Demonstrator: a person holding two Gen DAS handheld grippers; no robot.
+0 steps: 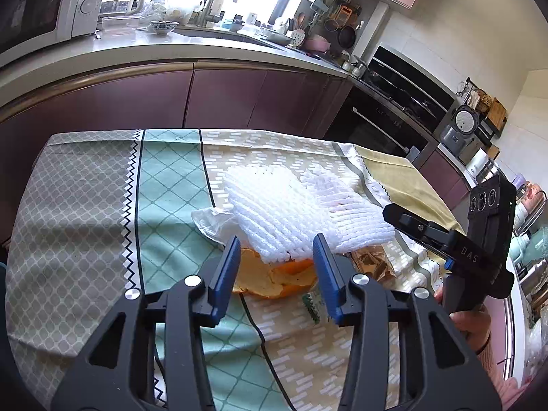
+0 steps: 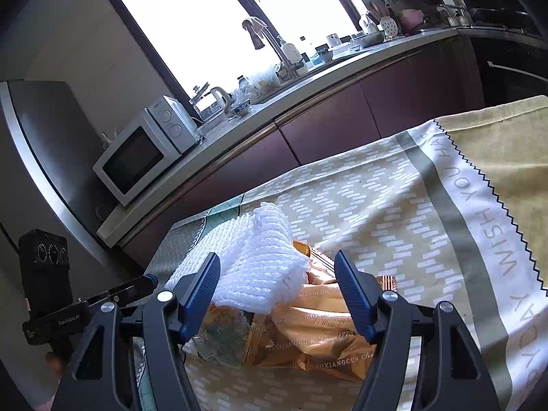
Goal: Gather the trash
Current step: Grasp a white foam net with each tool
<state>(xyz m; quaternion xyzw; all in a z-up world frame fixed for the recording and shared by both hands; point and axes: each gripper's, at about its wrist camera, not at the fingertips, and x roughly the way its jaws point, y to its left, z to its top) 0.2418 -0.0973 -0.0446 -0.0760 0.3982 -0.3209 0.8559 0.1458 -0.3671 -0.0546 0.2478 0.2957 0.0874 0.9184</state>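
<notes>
A pile of trash lies on the patterned tablecloth. White foam fruit netting lies on top, over orange peel, a crumpled white tissue and brown wrappers. My left gripper is open and empty, its blue fingers either side of the peel. In the right wrist view, the netting lies over golden snack wrappers and a clear wrapper. My right gripper is open and empty, straddling the netting and wrappers. The right gripper's body shows at the left view's right edge.
The table edge faces dark purple kitchen cabinets under a counter with a microwave, a kettle and a sink. An oven and stove stand at the right. The yellow part of the tablecloth lies beyond the pile.
</notes>
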